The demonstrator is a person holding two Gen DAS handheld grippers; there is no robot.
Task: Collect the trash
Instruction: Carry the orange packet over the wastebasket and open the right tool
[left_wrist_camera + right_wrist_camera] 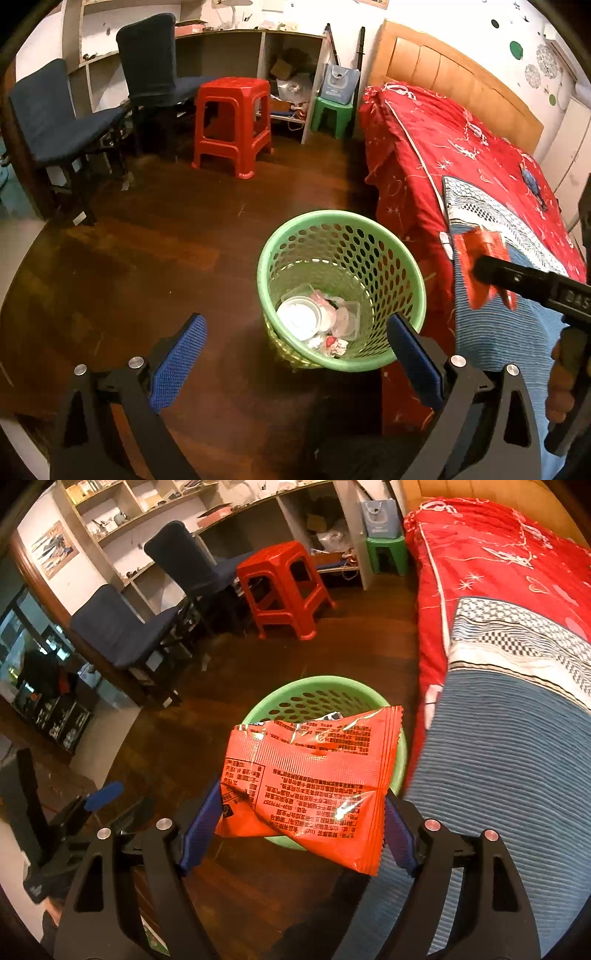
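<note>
A green perforated trash basket [341, 288] stands on the dark wood floor beside the bed, with plastic lids and crumpled wrappers inside. My left gripper [295, 350] is open and empty, just in front of the basket. My right gripper [301, 819] is shut on an orange snack wrapper [310, 779] and holds it above the basket's rim [266, 701]. In the left wrist view the right gripper [491, 280] shows blurred at the right with the wrapper [480, 258] over the bed edge. The left gripper [103, 794] appears at the lower left of the right wrist view.
A bed with a red cover [443, 147] and blue blanket [498, 775] fills the right side. A red stool [232, 122], a green stool [330, 114], two dark blue chairs [55, 118] and shelving [258, 55] stand at the back.
</note>
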